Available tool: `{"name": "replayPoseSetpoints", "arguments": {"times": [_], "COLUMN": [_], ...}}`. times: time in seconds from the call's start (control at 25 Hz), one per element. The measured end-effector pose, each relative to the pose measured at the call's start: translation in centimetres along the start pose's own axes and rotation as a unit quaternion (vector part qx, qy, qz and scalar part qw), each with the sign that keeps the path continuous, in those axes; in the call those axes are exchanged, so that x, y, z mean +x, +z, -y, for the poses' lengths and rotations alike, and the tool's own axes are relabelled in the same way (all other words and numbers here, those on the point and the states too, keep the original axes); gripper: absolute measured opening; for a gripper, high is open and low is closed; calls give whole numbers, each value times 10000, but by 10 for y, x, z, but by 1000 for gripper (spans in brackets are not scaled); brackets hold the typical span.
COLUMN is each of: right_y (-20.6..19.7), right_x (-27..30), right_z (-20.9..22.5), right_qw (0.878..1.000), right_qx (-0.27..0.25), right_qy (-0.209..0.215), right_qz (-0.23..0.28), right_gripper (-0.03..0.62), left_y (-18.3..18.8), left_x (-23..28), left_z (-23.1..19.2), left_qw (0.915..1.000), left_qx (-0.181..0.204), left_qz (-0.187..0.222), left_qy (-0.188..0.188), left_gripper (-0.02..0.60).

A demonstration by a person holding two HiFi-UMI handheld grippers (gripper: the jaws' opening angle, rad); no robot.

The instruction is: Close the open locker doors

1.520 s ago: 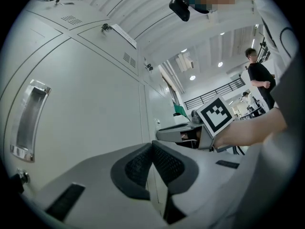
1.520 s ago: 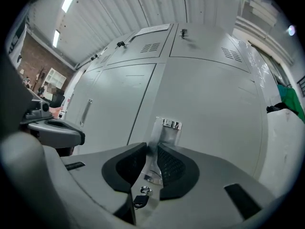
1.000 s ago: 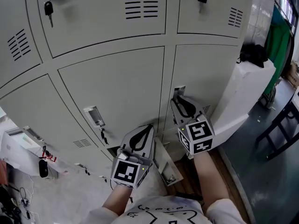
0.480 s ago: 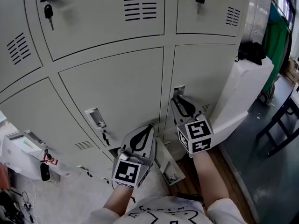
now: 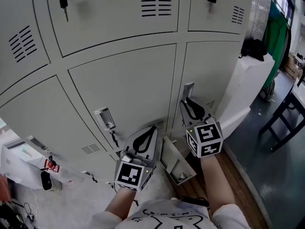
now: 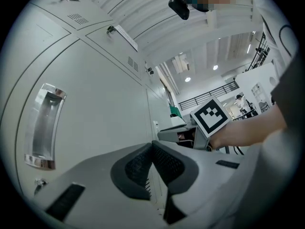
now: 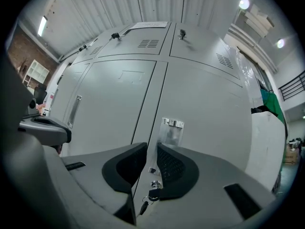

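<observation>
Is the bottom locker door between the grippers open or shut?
Open. The bottom door sticks out from the locker front, its inner side showing.

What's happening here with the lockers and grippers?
A person faces grey metal lockers with a handheld gripper in each hand. One small grey locker door low down hangs open between the grippers. The left gripper is shut and empty. The right gripper points near the recessed metal handle of a closed door; its jaws, slightly apart, have just closed a little with nothing between them. Neither grips the open door yet.
</observation>
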State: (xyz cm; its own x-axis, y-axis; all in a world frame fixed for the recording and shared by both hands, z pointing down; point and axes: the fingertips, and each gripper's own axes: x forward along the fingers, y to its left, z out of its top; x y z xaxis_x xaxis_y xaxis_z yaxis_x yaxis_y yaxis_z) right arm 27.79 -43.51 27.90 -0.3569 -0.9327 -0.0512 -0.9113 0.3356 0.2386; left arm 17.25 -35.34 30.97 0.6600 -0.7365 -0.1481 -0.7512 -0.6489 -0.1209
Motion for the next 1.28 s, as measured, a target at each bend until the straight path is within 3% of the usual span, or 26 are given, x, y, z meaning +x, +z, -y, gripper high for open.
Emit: {"name": "replayPoseSetpoints", "arguments": {"times": [0.52,1.0,1.28], "right_y": [22,8,-13], "right_x": [-52,-105,-145], "right_z": [-42,-95,-113], "right_qw": [9987,9947,9930], "right_qx": [189,264,359], "right_qy": [211,917,1088], "right_qz": [435,385,302], "right_gripper": [59,58,58], "left_y": [0,-9,-23], "left_x": [-26,-68,-103], "left_z": [-10,7,32], "left_qw": [9998,9995,9984], "left_qx": [-135,-138,-160], "left_qz": [107,-16,-93], "left_qy": [-86,281,525], "left_gripper": [12,12,12]}}
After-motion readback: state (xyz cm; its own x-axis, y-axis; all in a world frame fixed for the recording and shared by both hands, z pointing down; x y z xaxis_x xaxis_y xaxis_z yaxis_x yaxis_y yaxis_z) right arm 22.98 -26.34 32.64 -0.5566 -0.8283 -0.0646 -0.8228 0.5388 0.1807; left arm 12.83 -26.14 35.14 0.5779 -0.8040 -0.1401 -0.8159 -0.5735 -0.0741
